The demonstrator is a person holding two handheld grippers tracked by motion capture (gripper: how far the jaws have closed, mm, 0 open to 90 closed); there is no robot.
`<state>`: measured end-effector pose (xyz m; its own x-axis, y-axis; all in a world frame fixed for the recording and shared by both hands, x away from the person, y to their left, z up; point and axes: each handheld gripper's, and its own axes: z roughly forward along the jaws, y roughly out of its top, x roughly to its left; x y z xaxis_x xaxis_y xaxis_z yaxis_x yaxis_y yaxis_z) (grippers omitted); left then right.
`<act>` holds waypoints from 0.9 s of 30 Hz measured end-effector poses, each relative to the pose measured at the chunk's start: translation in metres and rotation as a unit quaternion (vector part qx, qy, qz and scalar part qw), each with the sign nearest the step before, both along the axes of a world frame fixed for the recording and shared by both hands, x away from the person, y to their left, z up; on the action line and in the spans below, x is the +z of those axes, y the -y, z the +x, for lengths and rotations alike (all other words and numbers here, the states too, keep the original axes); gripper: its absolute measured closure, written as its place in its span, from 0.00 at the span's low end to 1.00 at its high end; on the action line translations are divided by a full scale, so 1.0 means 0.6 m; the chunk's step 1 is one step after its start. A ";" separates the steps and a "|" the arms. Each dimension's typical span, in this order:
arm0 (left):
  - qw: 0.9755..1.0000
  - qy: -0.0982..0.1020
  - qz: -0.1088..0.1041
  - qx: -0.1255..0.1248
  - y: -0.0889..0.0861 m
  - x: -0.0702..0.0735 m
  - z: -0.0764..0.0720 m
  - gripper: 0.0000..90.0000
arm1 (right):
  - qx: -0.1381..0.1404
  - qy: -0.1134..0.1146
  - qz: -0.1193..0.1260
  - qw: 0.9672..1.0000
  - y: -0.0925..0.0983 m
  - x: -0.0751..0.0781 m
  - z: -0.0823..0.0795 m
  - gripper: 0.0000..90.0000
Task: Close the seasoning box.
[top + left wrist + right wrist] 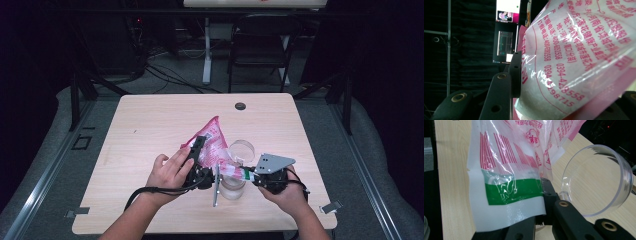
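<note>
The wooden table (pixel 150 130) carries the work at its near middle. There a pink-and-white printed bag (pixel 212 142) is held tilted between both tools, probably so it can empty into the clear cup (pixel 233 186) below. The left gripper (pixel 197 150) clamps the bag's body; the right gripper (pixel 246 173) pinches its green-banded corner, steadying the mouth. A clear round lid (pixel 242 149) lies just beyond.
</note>
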<state>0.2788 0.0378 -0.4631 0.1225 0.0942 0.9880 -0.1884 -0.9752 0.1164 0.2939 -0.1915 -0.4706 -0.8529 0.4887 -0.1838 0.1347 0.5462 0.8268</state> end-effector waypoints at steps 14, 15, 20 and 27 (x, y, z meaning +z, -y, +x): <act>1.000 0.004 0.000 -0.003 0.002 0.002 -0.003 0.72 | -0.001 -0.001 0.002 1.000 0.001 0.000 0.000 1.00; 1.000 0.004 -0.001 -0.002 0.002 0.002 -0.004 0.72 | -0.001 0.000 -0.002 1.000 0.002 0.001 0.000 1.00; 1.000 0.004 -0.002 -0.003 0.003 0.002 -0.003 0.72 | -0.003 0.000 -0.001 1.000 0.002 0.001 0.000 1.00; 1.000 0.005 -0.001 -0.004 0.005 0.003 -0.003 0.72 | -0.003 0.000 0.000 1.000 0.003 0.001 0.001 1.00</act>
<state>0.2769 0.0350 -0.4613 0.1129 0.0953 0.9890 -0.1978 -0.9733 0.1163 0.2943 -0.1935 -0.4703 -0.8496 0.4944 -0.1838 0.1387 0.5456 0.8265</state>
